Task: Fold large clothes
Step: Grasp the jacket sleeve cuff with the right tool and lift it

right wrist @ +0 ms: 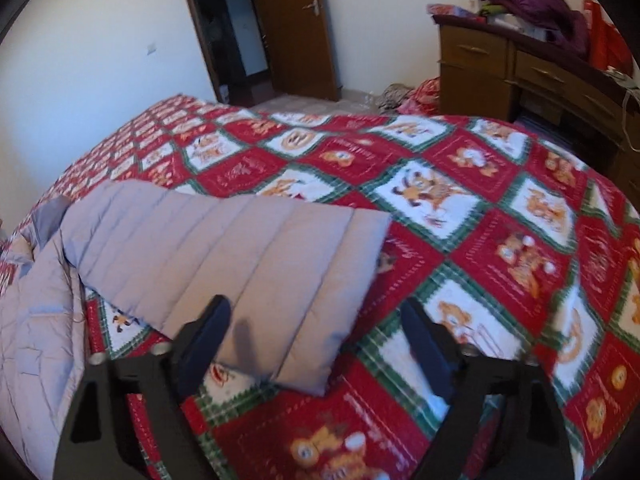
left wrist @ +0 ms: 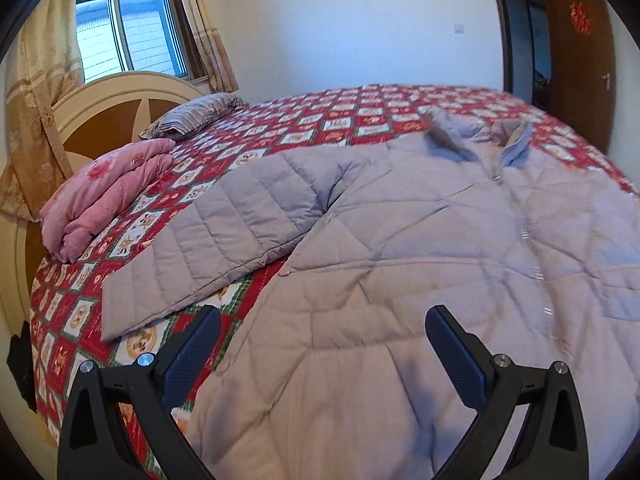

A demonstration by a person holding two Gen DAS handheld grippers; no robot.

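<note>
Since the lilac quilted jacket (left wrist: pixel 400 240) spread flat on the patchwork bedspread (right wrist: pixel 460 208) looks puffy, light and limp, both empty, wide-jawed tools, left gripper (left wrist: pixel 320 344) and right gripper (right wrist: pixel 316 336), should pinch sleeve cuffs or hem.

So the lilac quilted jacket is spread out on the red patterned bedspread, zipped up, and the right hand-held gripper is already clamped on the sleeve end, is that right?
Not quite. The right hand-held gripper is open, its fingers either side of the sleeve end without clamping it, as the right wrist view shows. The rest holds: the lilac quilted jacket lies spread on the red patterned bedspread, zipped up.
</note>
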